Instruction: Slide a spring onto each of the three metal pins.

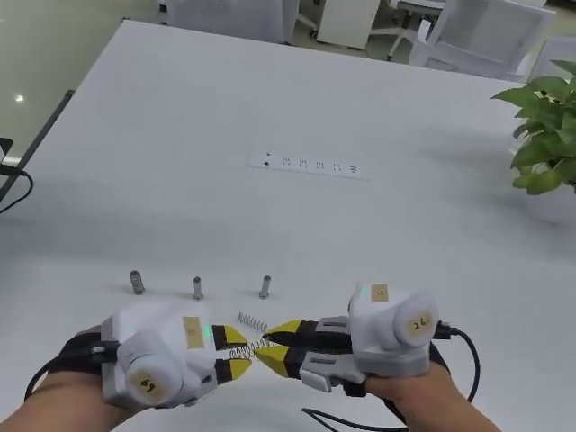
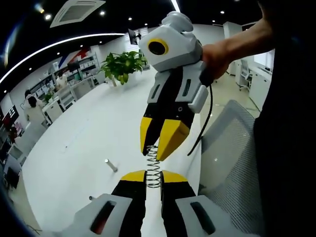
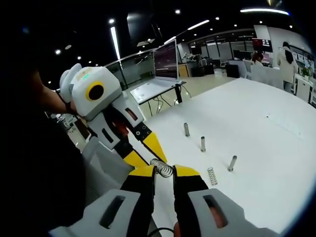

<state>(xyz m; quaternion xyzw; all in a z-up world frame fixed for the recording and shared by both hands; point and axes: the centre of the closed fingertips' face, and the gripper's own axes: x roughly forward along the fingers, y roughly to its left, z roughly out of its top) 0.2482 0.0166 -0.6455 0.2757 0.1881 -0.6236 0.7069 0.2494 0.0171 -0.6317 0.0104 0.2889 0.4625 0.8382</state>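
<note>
Three short metal pins stand in a row on the white table: left pin [image 1: 137, 282], middle pin [image 1: 198, 288], right pin [image 1: 265, 287]. The left pin looks thicker and ribbed, as if a spring sits on it. A loose spring [image 1: 252, 321] lies just in front of the right pin. A second spring [image 1: 250, 349] hangs in the air between the two grippers. My left gripper [image 1: 241, 353] is shut on one end of it and my right gripper [image 1: 263, 346] on the other. The left gripper view shows this spring [image 2: 154, 170] running from my own jaws up into the right gripper [image 2: 155, 148].
A white power strip [image 1: 310, 165] lies flat mid-table, far behind the pins. A potted plant [image 1: 544, 135] stands at the right edge. A black cable [image 1: 468, 360] trails from the right gripper. Office chairs stand past the far edge of the table.
</note>
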